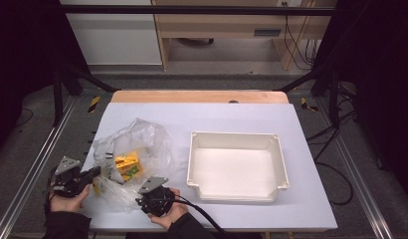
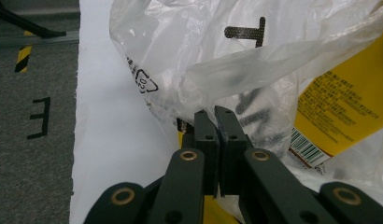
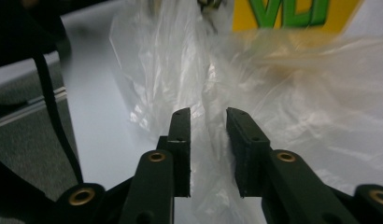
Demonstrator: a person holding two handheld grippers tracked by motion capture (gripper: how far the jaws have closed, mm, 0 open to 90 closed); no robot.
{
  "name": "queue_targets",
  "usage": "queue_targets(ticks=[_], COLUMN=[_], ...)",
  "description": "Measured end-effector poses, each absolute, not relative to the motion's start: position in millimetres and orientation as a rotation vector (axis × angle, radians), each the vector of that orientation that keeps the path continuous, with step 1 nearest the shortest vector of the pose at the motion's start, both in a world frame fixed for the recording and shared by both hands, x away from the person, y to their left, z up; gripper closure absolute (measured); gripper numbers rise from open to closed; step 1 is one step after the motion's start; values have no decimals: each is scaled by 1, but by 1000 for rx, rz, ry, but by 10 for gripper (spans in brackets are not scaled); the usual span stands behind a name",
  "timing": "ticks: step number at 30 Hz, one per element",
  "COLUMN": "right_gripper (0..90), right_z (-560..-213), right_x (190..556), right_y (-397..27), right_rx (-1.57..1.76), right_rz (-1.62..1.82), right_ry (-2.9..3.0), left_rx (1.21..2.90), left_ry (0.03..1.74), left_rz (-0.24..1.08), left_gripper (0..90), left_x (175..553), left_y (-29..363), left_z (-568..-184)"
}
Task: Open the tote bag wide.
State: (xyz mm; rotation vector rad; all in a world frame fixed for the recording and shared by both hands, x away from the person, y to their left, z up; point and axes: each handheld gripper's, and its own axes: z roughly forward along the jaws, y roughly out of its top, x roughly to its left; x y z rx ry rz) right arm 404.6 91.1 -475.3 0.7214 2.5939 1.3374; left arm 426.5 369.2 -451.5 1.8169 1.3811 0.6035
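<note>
This looks like a lab or test workspace rather than a home. A table (image 1: 212,112) under a white cover stands inside a black metal frame (image 1: 192,9) with aluminium rails (image 1: 28,172) along the floor. Hazard tape (image 1: 94,103) marks the grey carpet (image 1: 43,114), cables (image 1: 296,45) trail at the sides, and plain wooden furniture (image 1: 232,25) stands behind.
</note>
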Motion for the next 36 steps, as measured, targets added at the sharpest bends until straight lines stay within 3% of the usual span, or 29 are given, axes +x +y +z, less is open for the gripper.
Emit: queue_targets(ticks=[2, 12, 24, 26, 27, 28, 29, 32, 36], right_gripper=[638, 591, 499, 552, 603, 734, 734, 892, 900], right_z=[-461, -410, -395, -395, -395, -395, -395, -393, -393], right_x=[405, 415, 441, 446, 448, 450, 450, 453, 457], right_y=[83, 57, 53, 56, 57, 59, 59, 66, 71], right_rx=[705, 758, 911, 924, 922, 919, 919, 899, 919], right_rz=[1401, 1514, 1462, 1445, 1442, 1457, 1457, 1463, 1472], right_ry=[2523, 2250, 2062, 2065, 2072, 2076, 2076, 2070, 2049], left_rx=[1816, 1810, 1811, 1810, 1809, 1804, 1804, 1800, 1794], left_ry=[1381, 1380, 1373, 1371, 1370, 1368, 1368, 1357, 1298], left_rz=[605, 601, 611, 610, 609, 606, 606, 612, 607], left_gripper=[888, 889, 891, 891, 891, 891, 890, 887, 827], left_x=[426, 426, 426, 426, 426, 426, 426, 425, 424], left_y=[369, 369, 370, 370, 370, 370, 370, 370, 368], left_z=[-451, -451, -450, -450, -450, -449, -449, -449, -446])
